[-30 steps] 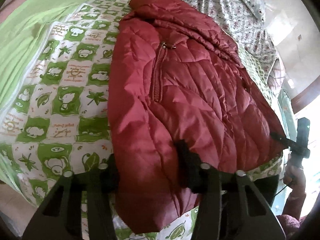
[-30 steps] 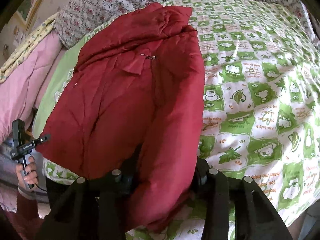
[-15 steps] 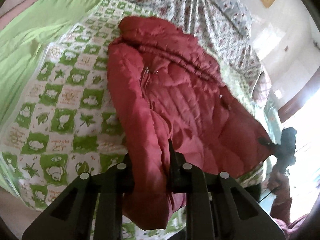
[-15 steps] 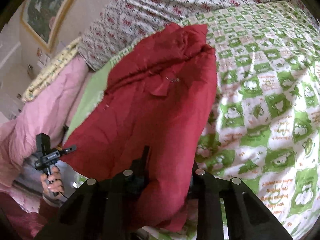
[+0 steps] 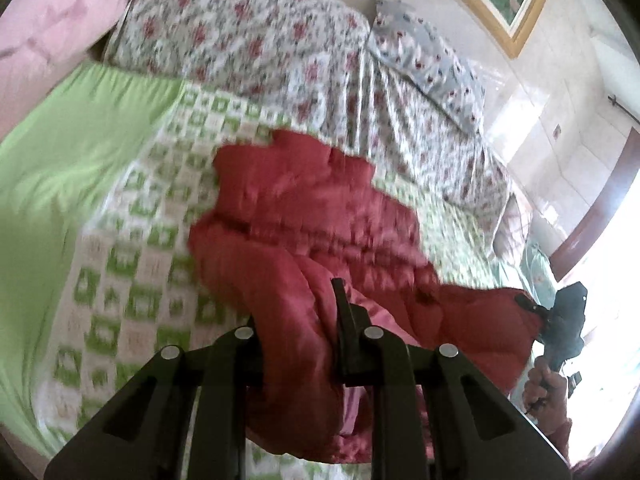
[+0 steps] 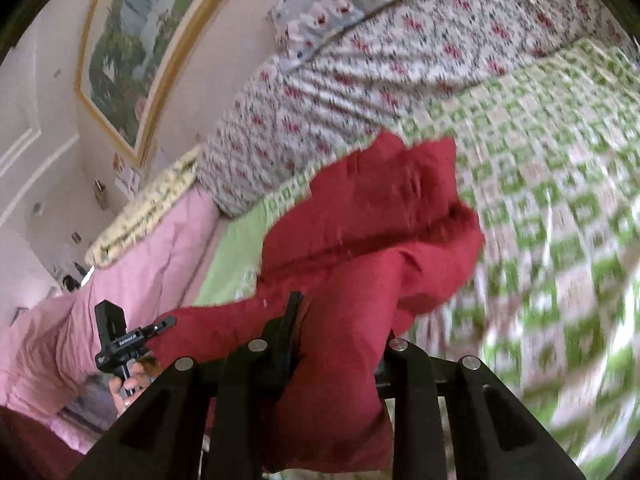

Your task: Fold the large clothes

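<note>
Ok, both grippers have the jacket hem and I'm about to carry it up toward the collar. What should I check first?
1. Left gripper clamped on red jacket: ok.
2. Right gripper clamped on the jacket: ok.
3. Hem lifted off green checked blanket: ok.
4. Collar end resting on the blanket: ok.
5. Sleeves tucked inside: cannot tell, frames blurred.
6. Both hem corners level: cannot tell.
</note>
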Demonstrator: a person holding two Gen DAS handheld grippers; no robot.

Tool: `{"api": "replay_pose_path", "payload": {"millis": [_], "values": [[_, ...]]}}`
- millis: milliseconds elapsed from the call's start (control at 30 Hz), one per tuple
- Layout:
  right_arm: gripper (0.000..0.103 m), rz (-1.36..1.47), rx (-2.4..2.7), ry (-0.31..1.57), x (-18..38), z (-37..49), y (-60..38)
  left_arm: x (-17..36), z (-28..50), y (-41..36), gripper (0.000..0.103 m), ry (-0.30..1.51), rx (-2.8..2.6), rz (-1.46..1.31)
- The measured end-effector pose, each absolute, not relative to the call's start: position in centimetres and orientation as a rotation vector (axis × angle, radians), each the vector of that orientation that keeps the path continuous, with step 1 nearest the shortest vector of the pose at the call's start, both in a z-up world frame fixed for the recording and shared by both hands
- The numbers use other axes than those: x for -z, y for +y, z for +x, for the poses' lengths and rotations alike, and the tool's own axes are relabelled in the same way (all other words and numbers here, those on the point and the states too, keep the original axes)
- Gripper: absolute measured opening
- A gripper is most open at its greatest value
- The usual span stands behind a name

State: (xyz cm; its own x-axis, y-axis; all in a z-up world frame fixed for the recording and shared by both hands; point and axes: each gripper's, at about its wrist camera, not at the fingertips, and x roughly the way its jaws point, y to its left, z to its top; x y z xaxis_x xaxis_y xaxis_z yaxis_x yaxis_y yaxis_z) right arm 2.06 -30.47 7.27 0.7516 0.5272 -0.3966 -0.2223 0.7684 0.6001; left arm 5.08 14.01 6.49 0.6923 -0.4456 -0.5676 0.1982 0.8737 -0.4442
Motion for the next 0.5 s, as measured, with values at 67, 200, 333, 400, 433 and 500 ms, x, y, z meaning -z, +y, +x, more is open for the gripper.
{"api": "replay_pose_path", "payload": {"millis": [67, 200, 333, 400, 433, 500], "values": [[0.024, 0.579, -0.420, 0.552, -8.4, 4.0, -30.9, -7.7, 7.1, 13.7, 0.017, 0.697, 0.347, -0.365], [0.024, 0.592, -0.386, 0.509, -9.5, 7.1, -31.5, -8.8, 10.5, 13.4, 0.017, 0.662, 0.309, -0.357], [0.024, 0.595, -0.354, 0.499, -10.2, 10.8, -31.6, -8.8, 14.3, 13.2, 0.017, 0.671, 0.282, -0.376], [0.024, 0.583, -0.348, 0.504, -10.5, 12.7, -31.5, -8.9, 16.0, 13.0, 0.017, 0.681, 0.277, -0.376], [0.024, 0.572, -0.344, 0.507, -10.7, 13.7, -31.4, -9.0, 16.9, 12.8, 0.017, 0.686, 0.280, -0.379], [0.024, 0.570, -0.336, 0.509, -10.6, 15.4, -31.4, -8.9, 19.0, 12.8, 0.017, 0.697, 0.280, -0.391]]}}
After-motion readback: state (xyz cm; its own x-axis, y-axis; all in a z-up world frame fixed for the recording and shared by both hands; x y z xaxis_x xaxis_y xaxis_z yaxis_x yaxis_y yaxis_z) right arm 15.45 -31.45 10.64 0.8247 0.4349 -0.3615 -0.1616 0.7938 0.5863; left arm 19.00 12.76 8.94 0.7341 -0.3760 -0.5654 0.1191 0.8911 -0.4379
